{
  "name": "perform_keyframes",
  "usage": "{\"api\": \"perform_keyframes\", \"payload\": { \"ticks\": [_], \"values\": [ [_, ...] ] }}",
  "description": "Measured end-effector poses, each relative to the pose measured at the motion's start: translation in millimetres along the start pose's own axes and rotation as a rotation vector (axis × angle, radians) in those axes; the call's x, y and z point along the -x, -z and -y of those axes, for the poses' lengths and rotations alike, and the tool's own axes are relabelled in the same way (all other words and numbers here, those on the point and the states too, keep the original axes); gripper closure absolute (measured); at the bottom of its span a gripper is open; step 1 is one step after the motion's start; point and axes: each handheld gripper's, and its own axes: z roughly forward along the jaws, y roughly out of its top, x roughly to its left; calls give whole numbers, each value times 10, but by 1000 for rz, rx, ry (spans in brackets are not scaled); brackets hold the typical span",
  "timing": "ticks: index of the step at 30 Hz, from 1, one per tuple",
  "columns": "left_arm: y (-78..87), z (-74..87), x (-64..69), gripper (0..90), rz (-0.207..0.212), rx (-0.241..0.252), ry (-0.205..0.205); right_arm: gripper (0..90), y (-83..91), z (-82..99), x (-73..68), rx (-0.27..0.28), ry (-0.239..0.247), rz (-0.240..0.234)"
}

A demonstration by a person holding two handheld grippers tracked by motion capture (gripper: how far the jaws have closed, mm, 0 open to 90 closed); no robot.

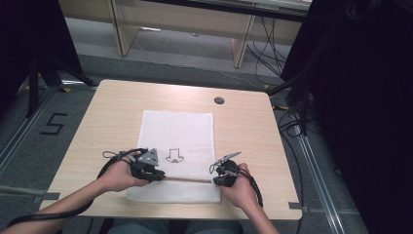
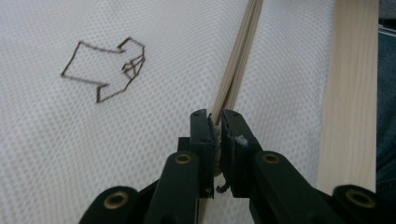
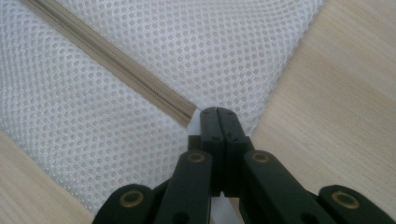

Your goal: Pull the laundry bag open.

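Mesh bag: a white mesh bag [image 1: 178,146] lies flat on the pale wooden worktop [image 1: 107,112], its near end toward the person, a hand-drawn arrow [image 1: 174,156] inked at its middle.
Zipper: a beige zipper [image 1: 187,180] runs across the bag's near end, just below the arrow; in the left gripper view the tape [image 2: 240,56] appears parted into two strips ahead of the jaws.
Left tool: the left tool [image 1: 157,175], at the zipper's left end, is clenched on what looks like the zipper pull, jaws nearly together.
Right tool: the right tool [image 1: 217,180] is clenched on the bag's fabric at the zipper's right end [image 3: 189,113], pinning that corner.
Step in hand: judged to be running the slider along the zipper while the far end is anchored.
Doing it well: keep the right tool fixed and the tape taut, pull level along the zipper line, not upward, so the mesh does not bunch or snag.
Around: a round grommet [image 1: 219,100] sits in the worktop beyond the bag's far edge; cables trail on the floor to the bag's right.
In the way: nothing lies on the bag along the zipper; each tool's own cable hangs near its wrist.
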Motion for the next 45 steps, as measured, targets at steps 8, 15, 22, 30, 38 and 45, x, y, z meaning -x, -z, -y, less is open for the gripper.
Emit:
{"api": "perform_keyframes", "payload": {
  "ticks": [8,15,22,30,38,45],
  "values": [
    [60,127,-18,834,-2,46,44,900,7,5,-10,-10,-20,-5],
    [94,183,-42,834,-2,45,55,900,9,6,-10,-10,-16,-8],
    [269,362,-135,835,-66,-24,35,900,4,3,-18,-9,-4,5],
    [422,592,-178,835,-91,9,95,900,0,1,-22,-4,3,11],
    [478,617,-152,836,-124,-23,98,900,1,5,-11,1,11,6],
    [548,783,-128,836,-124,-42,153,900,12,6,-11,-15,-2,9]
  ]
}}
